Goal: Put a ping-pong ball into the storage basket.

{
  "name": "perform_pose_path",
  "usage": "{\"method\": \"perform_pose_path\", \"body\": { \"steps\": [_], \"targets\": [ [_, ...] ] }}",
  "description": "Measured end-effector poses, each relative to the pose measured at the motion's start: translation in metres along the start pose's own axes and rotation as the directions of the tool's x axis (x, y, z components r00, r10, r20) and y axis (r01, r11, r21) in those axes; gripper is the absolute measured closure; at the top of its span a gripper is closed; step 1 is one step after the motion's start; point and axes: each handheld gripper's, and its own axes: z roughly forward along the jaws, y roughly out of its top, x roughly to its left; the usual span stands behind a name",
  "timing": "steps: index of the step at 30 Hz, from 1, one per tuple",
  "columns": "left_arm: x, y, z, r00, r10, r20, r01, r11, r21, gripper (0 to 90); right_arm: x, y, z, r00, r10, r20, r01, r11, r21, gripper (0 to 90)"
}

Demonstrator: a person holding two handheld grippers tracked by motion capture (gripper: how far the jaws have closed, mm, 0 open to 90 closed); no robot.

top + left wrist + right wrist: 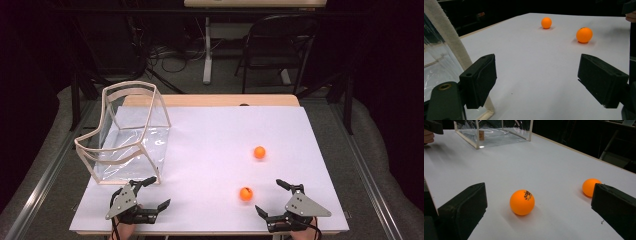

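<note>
The high view shows the left tongs (152, 191) and the right tongs (266, 197) at the near edge of the white surface (210, 135), both released, nothing between their jaws. A near orange ball (246, 193) lies just left of the right tongs; a far orange ball (259, 152) sits toward the right edge. A clear bag with a cream frame (127, 132) stands at the left edge, just beyond the left tongs. The right gripper view adds dark print on the near ball, which lies ahead between the wide-spread jaws. The left gripper view has the bag's cream strap touching the surface beside one jaw.
</note>
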Motion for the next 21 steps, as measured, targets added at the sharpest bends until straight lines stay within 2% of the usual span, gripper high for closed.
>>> {"method": "perform_pose_path", "body": {
  "steps": [12, 21],
  "targets": [
    [-0.0016, 0.0009, -0.0005, 0.9999, 0.006, -0.010, -0.006, 1.0000, 0.001, 15.6, -0.0007, -0.0001, 0.0108, 0.9994, 0.005, -0.034, -0.004, 0.999, 0.033, 0.0],
    [-0.0017, 0.0033, 0.0034, 0.9998, 0.016, 0.009, -0.016, 0.9999, -0.005, 15.7, 0.0024, 0.0036, 0.0079, 0.9998, 0.006, -0.016, -0.005, 0.998, 0.056, 0.0]
  ]
}}
